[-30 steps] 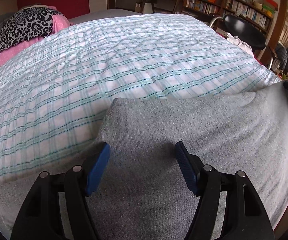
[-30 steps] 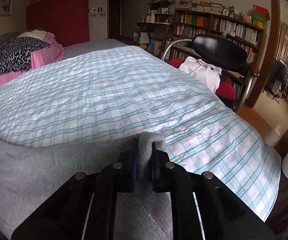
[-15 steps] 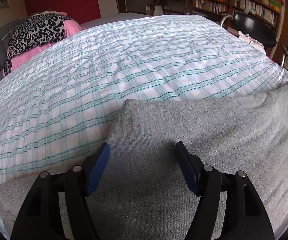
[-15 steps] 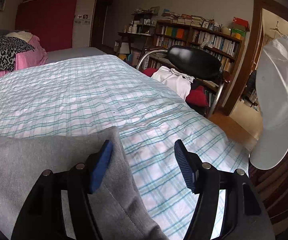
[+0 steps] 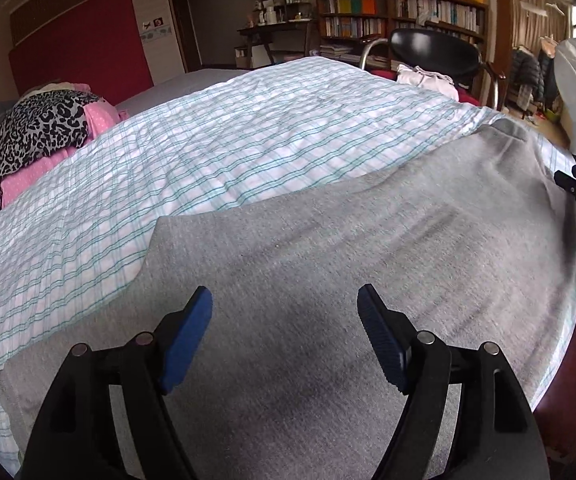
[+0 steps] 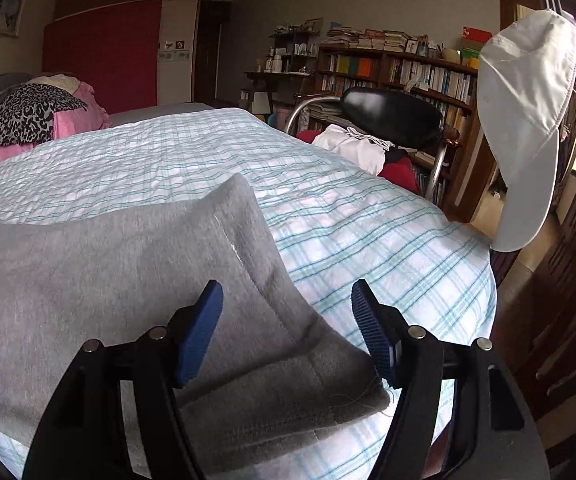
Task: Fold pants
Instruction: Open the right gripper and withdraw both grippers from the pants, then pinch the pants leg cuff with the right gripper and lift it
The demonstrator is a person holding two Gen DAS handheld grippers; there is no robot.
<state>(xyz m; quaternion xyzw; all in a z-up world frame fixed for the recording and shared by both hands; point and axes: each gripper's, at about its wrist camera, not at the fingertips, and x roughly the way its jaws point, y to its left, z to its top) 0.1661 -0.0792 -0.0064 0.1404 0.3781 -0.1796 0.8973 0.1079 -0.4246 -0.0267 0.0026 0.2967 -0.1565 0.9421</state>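
We see the grey pants [image 5: 368, 264] lying flat on the bed [image 5: 215, 160], along its near edge. Our left gripper [image 5: 283, 320] hovers over the cloth, its jaws spread and widening, nothing pinched between them. Our right gripper [image 6: 285, 316] hangs over the pants' stitched end [image 6: 271, 312], jaws spread apart, pads clear of the fabric. A white cap [image 6: 528, 128] hangs at the right.
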